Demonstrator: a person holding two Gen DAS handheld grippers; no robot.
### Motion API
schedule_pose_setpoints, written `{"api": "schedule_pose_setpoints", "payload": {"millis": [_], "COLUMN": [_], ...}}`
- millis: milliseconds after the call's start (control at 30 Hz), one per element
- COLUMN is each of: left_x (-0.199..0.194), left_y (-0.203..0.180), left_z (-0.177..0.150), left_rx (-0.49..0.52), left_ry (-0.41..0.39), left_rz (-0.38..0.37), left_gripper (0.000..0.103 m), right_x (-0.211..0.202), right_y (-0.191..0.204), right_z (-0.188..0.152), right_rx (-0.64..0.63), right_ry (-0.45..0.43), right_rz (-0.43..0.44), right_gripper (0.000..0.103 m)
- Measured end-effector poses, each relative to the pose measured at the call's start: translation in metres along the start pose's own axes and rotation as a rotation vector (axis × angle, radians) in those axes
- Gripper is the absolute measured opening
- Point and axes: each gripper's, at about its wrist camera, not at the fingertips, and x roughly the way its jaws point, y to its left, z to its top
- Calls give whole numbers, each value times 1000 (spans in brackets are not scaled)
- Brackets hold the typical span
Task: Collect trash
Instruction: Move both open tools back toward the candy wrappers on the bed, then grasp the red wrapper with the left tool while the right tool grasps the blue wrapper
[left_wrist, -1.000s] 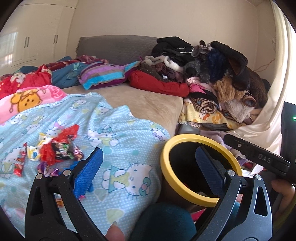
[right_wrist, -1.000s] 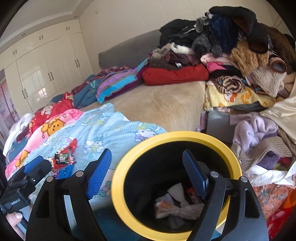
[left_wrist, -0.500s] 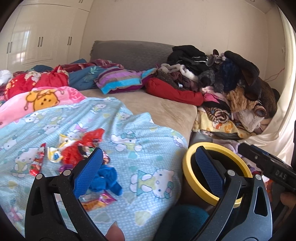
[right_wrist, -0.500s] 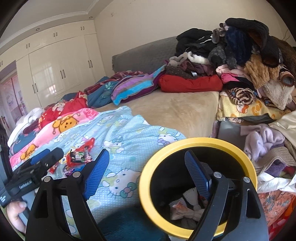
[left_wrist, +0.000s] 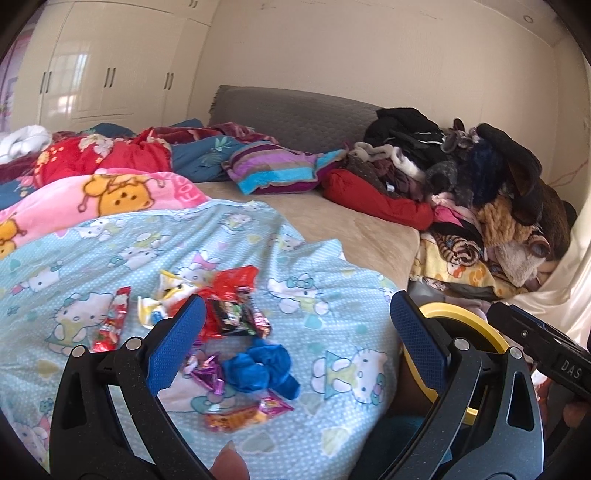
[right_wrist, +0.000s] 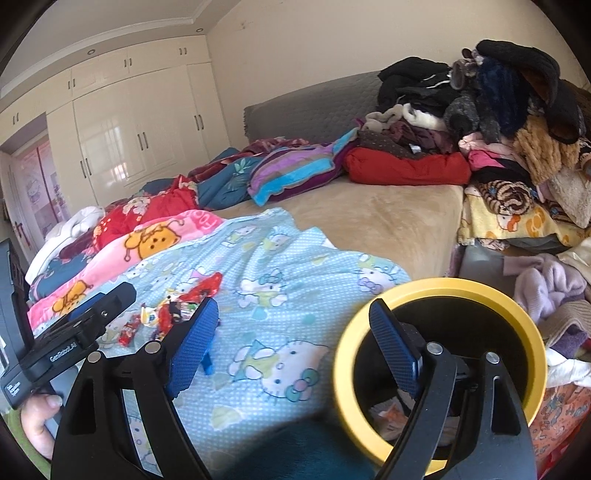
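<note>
A heap of snack wrappers (left_wrist: 229, 314) lies on the light-blue cartoon blanket (left_wrist: 314, 332), with a crumpled blue scrap (left_wrist: 258, 369), a purple foil (left_wrist: 207, 374) and an orange wrapper (left_wrist: 236, 419). My left gripper (left_wrist: 295, 339) is open and empty, just above the near side of the heap. A black bin with a yellow rim (right_wrist: 443, 291) stands to the right of the blanket and holds crumpled trash (right_wrist: 388, 410). My right gripper (right_wrist: 291, 347) is open and empty at the bin's left rim. The heap also shows in the right wrist view (right_wrist: 181, 310).
A tall pile of clothes (left_wrist: 480, 192) fills the right side of the bed. Pillows and folded blankets (left_wrist: 269, 170) lie along the grey headboard (left_wrist: 295, 114). White wardrobes (left_wrist: 92, 74) stand at the back left. Bare beige sheet (right_wrist: 369, 221) lies beyond the blanket.
Both grippers have swung left, away from the bin and towards the wrappers. The left gripper now faces the heap. The bin has slid to the right in both views.
</note>
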Motion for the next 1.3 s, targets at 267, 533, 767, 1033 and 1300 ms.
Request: {"api": "schedule_pose_setpoints", "payload": {"millis": [267,533,767,1033,1300], "left_x": [0,1,12,44,87], "left_y": [38,73,100,117,126], "left_z": [4,6,2,-6,-12], "left_rx": [-64,-100,-111,-115,-121], "left_ry": [-4,-1,51,178,314], "left_rz": [41,92,136,111,80], "left_gripper": [92,92,84,50,36], "right_x": [17,42,69,99,139], "right_y": [29,51,70,78,82], "right_z": [1,-5,-12,-20,-31], "right_rx": [-41,-70,-88,-73,-50], "right_ry": [19,66,116,175,281], "right_rz": [41,70,100,107,136], "right_gripper": [81,81,81,81,67]}}
